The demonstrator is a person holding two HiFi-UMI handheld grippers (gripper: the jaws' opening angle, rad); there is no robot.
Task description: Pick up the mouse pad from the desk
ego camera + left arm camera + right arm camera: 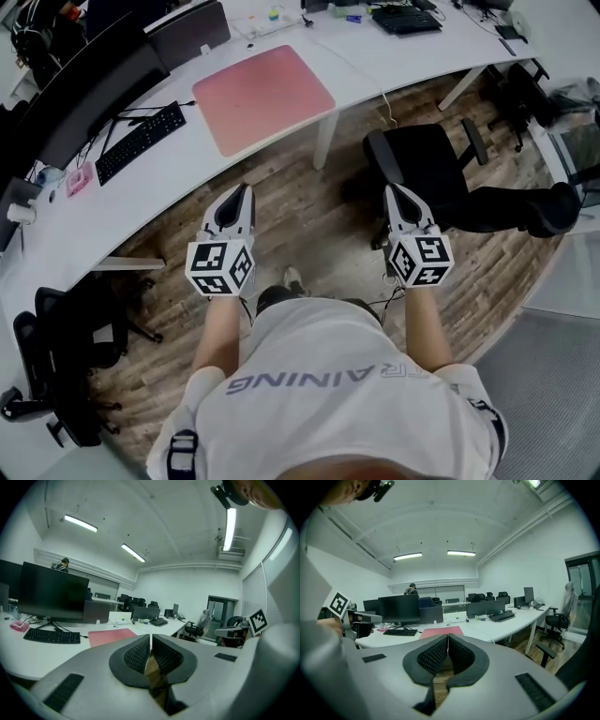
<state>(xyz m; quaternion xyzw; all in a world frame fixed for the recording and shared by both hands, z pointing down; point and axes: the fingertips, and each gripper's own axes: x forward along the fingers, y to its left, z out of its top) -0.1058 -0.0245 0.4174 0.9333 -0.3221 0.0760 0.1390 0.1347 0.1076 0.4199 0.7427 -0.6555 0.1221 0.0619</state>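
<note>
On the white curved desk [422,58], ahead of the person, the pink mouse pad [262,97] lies flat near the front edge, well apart from both grippers, which hang over the wood floor short of the desk.

Hazards, in descending order of the items involved:

- The black office chair [424,173] stands just beside the right gripper [392,190]. A forward reach on that side risks a snag on the seat or armrest.
- The mouse pad is thin and lies flush on the surface. Jaws brought straight down are likely to skid across it or push it toward the monitor [89,98]. An approach at the overhanging front edge is the safer judgement.
- The black keyboard [141,142] sits near the pad's left side. A wide sweep by the left gripper [247,190] may knock it.
- Both grippers have their jaws pressed together with nothing between them. Unless one is spread before contact, no grip is possible.
- A thin cable [361,70] runs across the desk to the right of the pad. A lifted corner may catch it.
</note>
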